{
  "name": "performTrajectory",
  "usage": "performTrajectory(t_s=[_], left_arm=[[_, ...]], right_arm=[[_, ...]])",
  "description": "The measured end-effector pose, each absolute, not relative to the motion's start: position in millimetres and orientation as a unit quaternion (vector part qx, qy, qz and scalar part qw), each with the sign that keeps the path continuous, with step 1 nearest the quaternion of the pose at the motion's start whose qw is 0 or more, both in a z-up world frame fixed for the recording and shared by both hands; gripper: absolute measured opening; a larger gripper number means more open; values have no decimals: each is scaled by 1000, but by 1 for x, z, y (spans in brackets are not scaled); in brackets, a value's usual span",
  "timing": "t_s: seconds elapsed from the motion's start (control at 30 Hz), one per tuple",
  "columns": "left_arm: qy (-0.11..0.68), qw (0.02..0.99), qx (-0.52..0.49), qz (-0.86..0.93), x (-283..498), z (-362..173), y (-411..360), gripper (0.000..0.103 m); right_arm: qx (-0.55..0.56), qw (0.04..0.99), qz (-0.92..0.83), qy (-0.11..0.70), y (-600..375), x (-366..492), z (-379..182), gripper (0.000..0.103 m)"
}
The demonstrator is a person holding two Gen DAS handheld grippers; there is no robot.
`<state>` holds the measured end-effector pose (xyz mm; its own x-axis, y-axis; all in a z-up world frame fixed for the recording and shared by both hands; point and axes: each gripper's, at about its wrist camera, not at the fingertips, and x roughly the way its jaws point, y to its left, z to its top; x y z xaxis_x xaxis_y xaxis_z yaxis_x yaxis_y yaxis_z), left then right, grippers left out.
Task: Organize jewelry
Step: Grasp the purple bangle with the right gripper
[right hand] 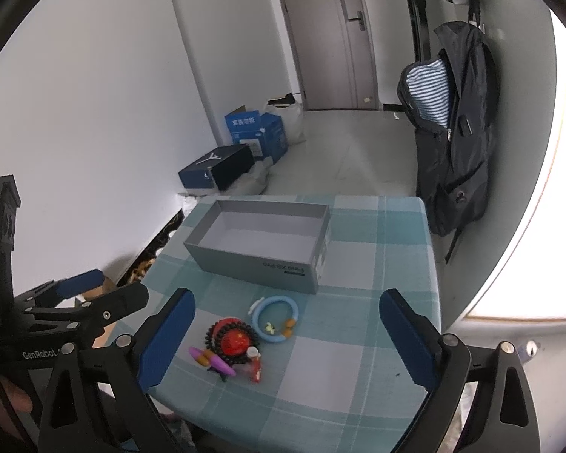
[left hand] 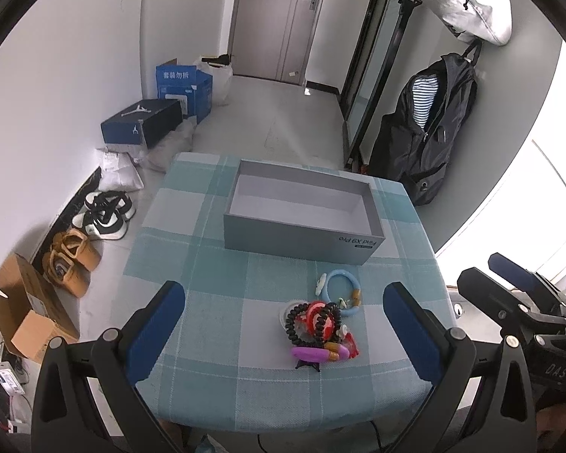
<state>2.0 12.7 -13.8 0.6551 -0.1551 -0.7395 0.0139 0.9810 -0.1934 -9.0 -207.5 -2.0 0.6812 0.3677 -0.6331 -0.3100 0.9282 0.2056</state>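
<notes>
Jewelry pile: heaped on the checked tablecloth at the near edge, just short of the grey box — a black beaded bracelet, a red round piece bearing yellow stars, a purple bracelet with amber beads.
Blue bangle: lain at 12 o'clock from the pile, touching it, between pile and box; amber beads are seen on its rim.
Grey box: open-topped, set at 12 o'clock from the jewelry; "Find X9 Pro" is read upside down on its near wall.
Left gripper: blue-padded fingers are held wide apart, nothing between them but table; the pile is seen toward its right finger.
Right gripper: fingers likewise spread, clamped on nothing; the jewelry is seen nearer its left finger. "GenRobot" is read on the other tool's body at 9 o'clock.
Floor items: a dark shoebox marked with a Jumpman figure at 10 o'clock — behind it a blue carton printed with Chinese characters; sneakers at 9 o'clock.
Wall: a black backpack is hung at 2 o'clock.
</notes>
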Motion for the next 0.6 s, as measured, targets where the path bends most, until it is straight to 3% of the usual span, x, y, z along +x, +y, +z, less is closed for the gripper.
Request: performTrajectory(t_s=[0.33,0.6], left_arm=[[424,897,-119,-39,4,-16,34,102],[444,884,-147,-13,8,-29,71,102]], right_arm=[[59,896,208,388,-205,2,-17,98],[23,861,255,441,-179,4,-50,86]])
